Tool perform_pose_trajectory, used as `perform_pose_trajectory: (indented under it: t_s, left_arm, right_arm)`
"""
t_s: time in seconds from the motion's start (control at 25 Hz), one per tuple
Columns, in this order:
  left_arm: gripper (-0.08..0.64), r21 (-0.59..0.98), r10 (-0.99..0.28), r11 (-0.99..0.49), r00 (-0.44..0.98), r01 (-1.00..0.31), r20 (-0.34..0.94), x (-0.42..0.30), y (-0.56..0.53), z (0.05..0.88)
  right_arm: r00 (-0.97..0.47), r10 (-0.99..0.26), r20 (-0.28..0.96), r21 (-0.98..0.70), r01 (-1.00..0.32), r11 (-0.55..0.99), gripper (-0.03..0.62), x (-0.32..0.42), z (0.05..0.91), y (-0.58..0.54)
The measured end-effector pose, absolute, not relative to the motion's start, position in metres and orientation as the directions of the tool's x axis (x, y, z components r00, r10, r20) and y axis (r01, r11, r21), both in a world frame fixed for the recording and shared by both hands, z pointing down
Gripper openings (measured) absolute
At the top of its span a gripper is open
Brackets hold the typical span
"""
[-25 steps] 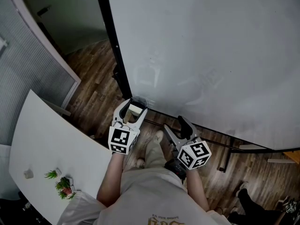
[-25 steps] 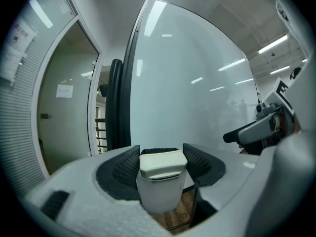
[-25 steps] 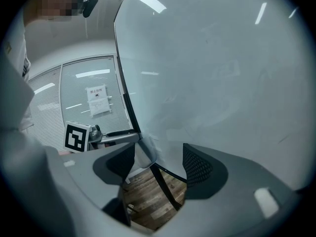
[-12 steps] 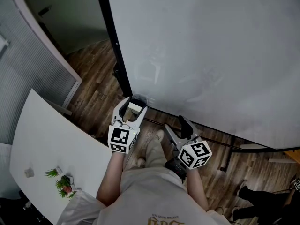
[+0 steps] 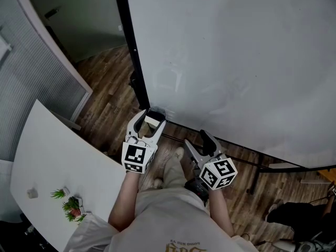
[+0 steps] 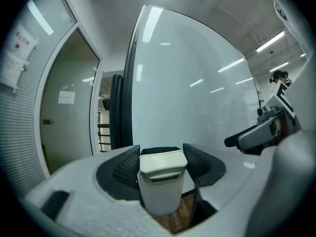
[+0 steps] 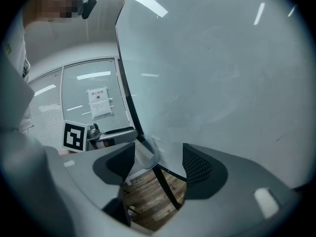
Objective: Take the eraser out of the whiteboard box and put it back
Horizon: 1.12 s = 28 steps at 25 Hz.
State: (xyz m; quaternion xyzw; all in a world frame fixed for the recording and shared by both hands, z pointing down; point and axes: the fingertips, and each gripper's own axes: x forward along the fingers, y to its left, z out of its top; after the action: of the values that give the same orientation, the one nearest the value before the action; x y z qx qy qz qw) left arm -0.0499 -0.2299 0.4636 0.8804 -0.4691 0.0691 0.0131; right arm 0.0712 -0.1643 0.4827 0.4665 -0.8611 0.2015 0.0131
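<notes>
A cream eraser stands upright between the pads of my left gripper, which is shut on it. In the head view the eraser and the left gripper hang just in front of the clear whiteboard box, at the lower left corner of the whiteboard. My right gripper is held lower and to the right, jaws open, nothing between them. In the right gripper view the clear box shows past the open right gripper, with the left gripper's marker cube beside it.
A white table with small plants lies at the left. The whiteboard's black post rises behind the box, and its stand foot rests on the wood floor. Another person is at the lower right.
Both grippers keep their places, the eraser still in the left one. The person at the lower right edge has shifted.
</notes>
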Motion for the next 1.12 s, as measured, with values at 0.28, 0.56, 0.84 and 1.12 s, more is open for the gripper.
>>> perform_pose_trajectory:
  t_s: [0.28, 0.56, 0.84, 1.12]
  left_arm:
    - [0.268, -0.046, -0.825, -0.560, 0.552, -0.827, 0.122, -0.052, -0.227, 0.459]
    - [0.268, -0.024, -0.830, -0.555, 0.551, -0.832, 0.091, -0.055, -0.222, 0.449]
    - [0.268, -0.038, -0.834, -0.550, 0.546, -0.834, 0.085, -0.057, -0.217, 0.444]
    - [0.268, -0.060, -0.837, -0.547, 0.542, -0.835, 0.081, -0.059, -0.215, 0.438]
  right_arm:
    - [-0.569, -0.797, 0.205, -0.329, -0.807, 0.491, 0.302, 0.067, 0.480, -0.162]
    - [-0.575, -0.794, 0.198, -0.319, -0.804, 0.502, 0.302, 0.063, 0.475, -0.159]
    - [-0.576, -0.794, 0.195, -0.314, -0.803, 0.506, 0.302, 0.063, 0.473, -0.154]
    - [-0.579, -0.794, 0.185, -0.311, -0.801, 0.512, 0.302, 0.061, 0.469, -0.152]
